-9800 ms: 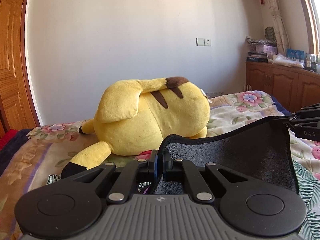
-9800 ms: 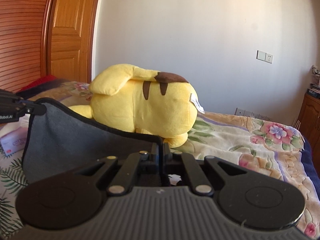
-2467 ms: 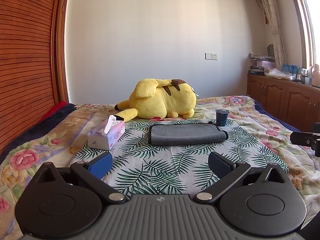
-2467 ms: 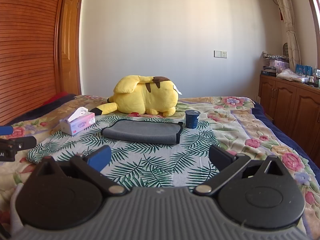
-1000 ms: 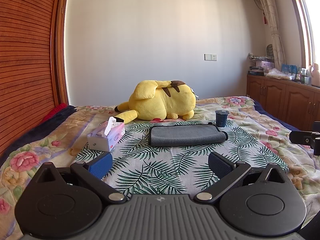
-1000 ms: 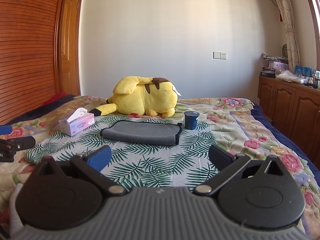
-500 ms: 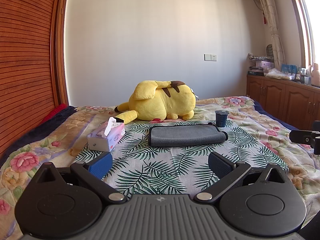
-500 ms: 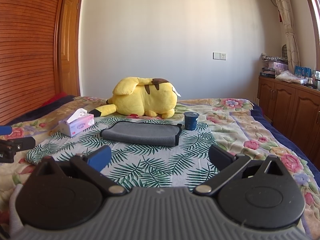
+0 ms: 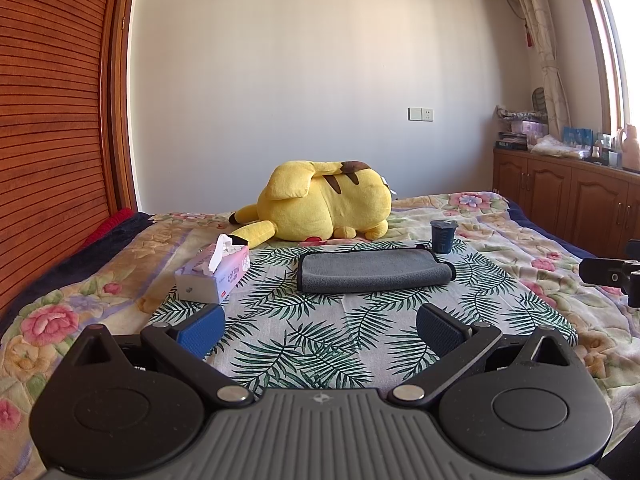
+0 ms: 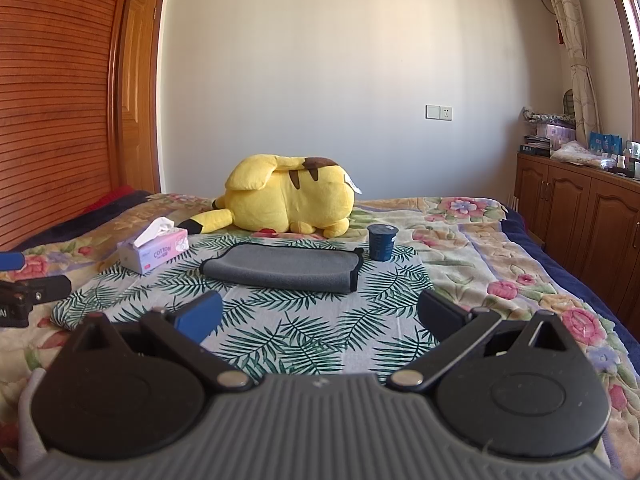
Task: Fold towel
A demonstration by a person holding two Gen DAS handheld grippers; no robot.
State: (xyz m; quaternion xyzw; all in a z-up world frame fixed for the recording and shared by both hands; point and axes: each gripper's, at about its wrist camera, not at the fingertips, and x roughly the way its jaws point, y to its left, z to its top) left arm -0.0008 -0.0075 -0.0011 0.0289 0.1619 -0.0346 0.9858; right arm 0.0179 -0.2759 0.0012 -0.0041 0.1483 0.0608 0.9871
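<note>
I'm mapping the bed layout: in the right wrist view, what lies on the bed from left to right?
Tissue box → grey folded towel → dark blue cup. The yellow plush sits behind, overlapping the towel's span, so it is left out.

— What is the towel (image 9: 374, 270) made of?
— Soft grey cloth, matt, with a fine nap and a darker bound edge. It lies on a thin leaf-print cloth (image 9: 320, 332), smooth and flat, over a quilted floral bedspread (image 9: 520, 224).
— And the left gripper (image 9: 320, 326)?
— Matt black plastic arms, shiny metal pivot pins, a ribbed grey body; the right gripper (image 10: 319, 318) looks the same.
— Anything else?
— A fuzzy yellow plush toy (image 10: 290, 196), a cardboard tissue box (image 10: 154, 251), a dark plastic cup (image 10: 382, 242), glossy slatted wood panelling (image 9: 48, 128).
</note>
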